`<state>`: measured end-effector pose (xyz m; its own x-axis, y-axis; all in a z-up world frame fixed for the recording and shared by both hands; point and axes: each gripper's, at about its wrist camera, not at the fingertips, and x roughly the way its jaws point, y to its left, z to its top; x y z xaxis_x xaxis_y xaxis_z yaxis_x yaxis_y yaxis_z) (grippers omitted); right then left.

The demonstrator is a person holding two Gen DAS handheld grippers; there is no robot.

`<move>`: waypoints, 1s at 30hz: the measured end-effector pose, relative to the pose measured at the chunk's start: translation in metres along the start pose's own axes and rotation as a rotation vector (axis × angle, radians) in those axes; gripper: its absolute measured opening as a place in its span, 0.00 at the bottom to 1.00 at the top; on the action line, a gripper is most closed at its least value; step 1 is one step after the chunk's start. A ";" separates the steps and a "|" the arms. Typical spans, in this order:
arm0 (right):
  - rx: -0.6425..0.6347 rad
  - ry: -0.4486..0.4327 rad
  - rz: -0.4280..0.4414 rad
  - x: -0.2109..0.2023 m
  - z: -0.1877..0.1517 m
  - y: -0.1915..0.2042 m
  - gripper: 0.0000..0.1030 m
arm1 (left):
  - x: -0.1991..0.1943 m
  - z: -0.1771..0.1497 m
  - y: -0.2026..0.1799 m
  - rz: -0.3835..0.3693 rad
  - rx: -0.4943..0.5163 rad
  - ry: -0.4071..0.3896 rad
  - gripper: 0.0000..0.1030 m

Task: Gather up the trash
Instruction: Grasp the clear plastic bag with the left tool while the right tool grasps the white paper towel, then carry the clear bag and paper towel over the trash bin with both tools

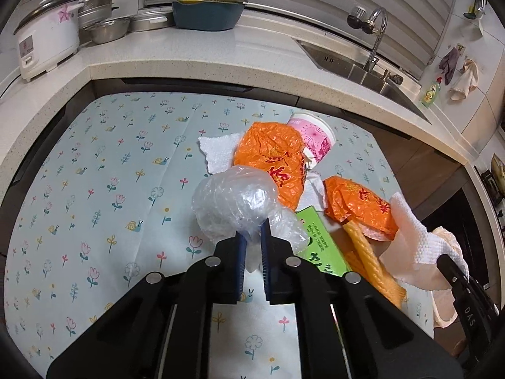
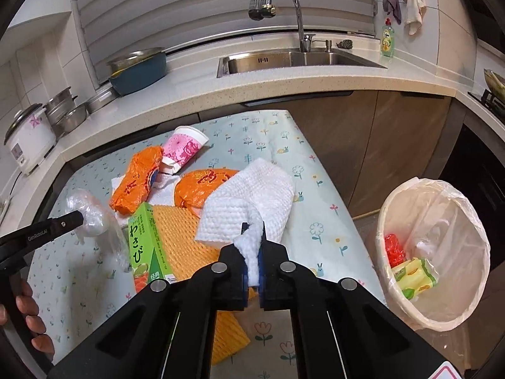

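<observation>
My left gripper (image 1: 252, 237) is shut on a crumpled clear plastic bag (image 1: 233, 202) held just above the flowered table; it also shows in the right wrist view (image 2: 91, 218). My right gripper (image 2: 253, 237) is shut on a white paper towel (image 2: 249, 202), lifted over the trash pile; the towel shows in the left wrist view (image 1: 413, 246). On the table lie two orange wrappers (image 1: 274, 158) (image 1: 359, 205), a pink paper cup (image 1: 315, 135), a green wasabi box (image 2: 148, 240) and an orange foam net (image 2: 186, 240).
A bin with a plastic liner (image 2: 432, 312) stands on the floor right of the table, holding red and green packets. A counter with a sink (image 2: 293, 60), rice cooker (image 1: 47, 41) and bowls runs behind the table (image 1: 94, 189). Another paper towel (image 1: 217, 151) lies under the wrappers.
</observation>
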<state>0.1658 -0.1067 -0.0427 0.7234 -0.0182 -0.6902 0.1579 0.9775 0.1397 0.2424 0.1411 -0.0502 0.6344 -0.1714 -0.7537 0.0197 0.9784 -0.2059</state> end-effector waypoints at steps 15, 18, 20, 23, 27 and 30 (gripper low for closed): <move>0.084 -0.141 -0.056 -0.069 0.025 -0.067 0.03 | -0.065 0.012 -0.088 -0.104 0.103 -0.112 0.08; 0.106 -0.151 -0.071 -0.077 0.023 -0.084 0.03 | -0.071 0.009 -0.112 -0.123 0.140 -0.117 0.08; 0.121 -0.156 -0.082 -0.082 0.022 -0.097 0.03 | -0.074 0.005 -0.130 -0.140 0.168 -0.115 0.08; 0.144 -0.161 -0.098 -0.088 0.020 -0.115 0.03 | -0.076 -0.002 -0.157 -0.164 0.205 -0.109 0.08; 0.174 -0.163 -0.122 -0.093 0.016 -0.141 0.03 | -0.075 -0.012 -0.191 -0.197 0.253 -0.094 0.08; 0.197 -0.161 -0.140 -0.095 0.013 -0.160 0.03 | -0.072 -0.021 -0.217 -0.218 0.290 -0.081 0.08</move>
<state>0.0802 -0.2637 0.0097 0.7801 -0.1989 -0.5932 0.3801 0.9038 0.1967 0.1760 -0.0618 0.0356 0.6497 -0.3815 -0.6575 0.3725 0.9138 -0.1621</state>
